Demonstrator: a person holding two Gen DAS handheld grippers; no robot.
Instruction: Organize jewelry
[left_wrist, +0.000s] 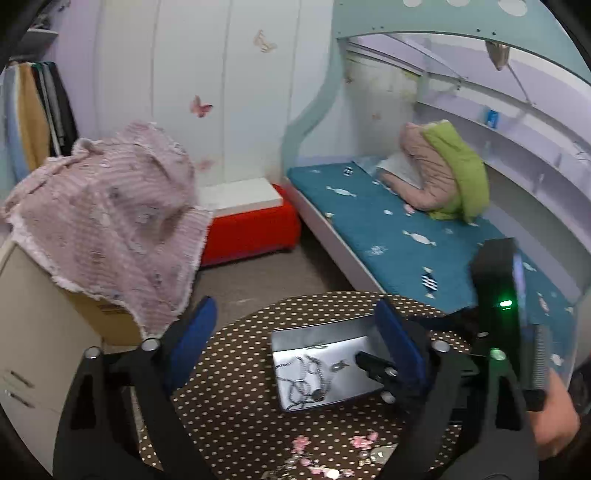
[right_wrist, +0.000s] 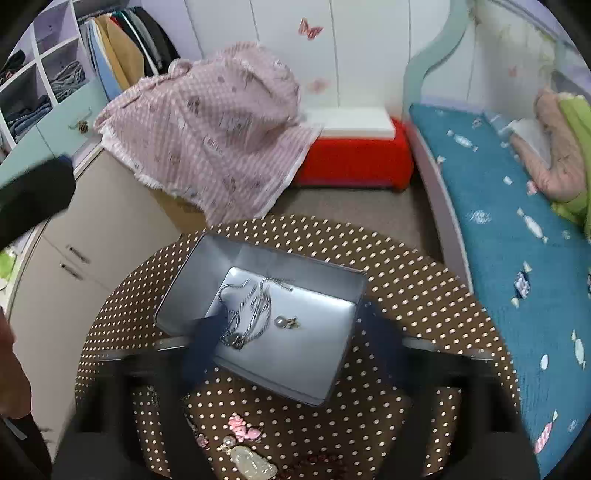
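A silver metal box (right_wrist: 184, 280) stands open on a round brown polka-dot table (right_wrist: 424, 280). In it lie a tangled silver chain necklace (right_wrist: 247, 310) and a pearl earring (right_wrist: 282, 322). My right gripper (right_wrist: 295, 325) is open above the box, its left finger over the chain, holding nothing. My left gripper (left_wrist: 295, 325) is open and empty, above the table near the box (left_wrist: 321, 332); the chain (left_wrist: 306, 384) shows inside. The right gripper's fingertips (left_wrist: 373, 363) reach into the box from the right. Pink flower pieces (right_wrist: 242, 428), a pearl piece (right_wrist: 229, 441) and a pale jade pendant (right_wrist: 253, 461) lie at the table's near edge.
A pink cloth (right_wrist: 214, 122) drapes over a cardboard box on a beige cabinet (right_wrist: 92, 251) to the left. A red storage bench (right_wrist: 354, 155) stands by the wall. A bed with a teal cover (right_wrist: 517, 229) runs along the right. Carpet floor lies between.
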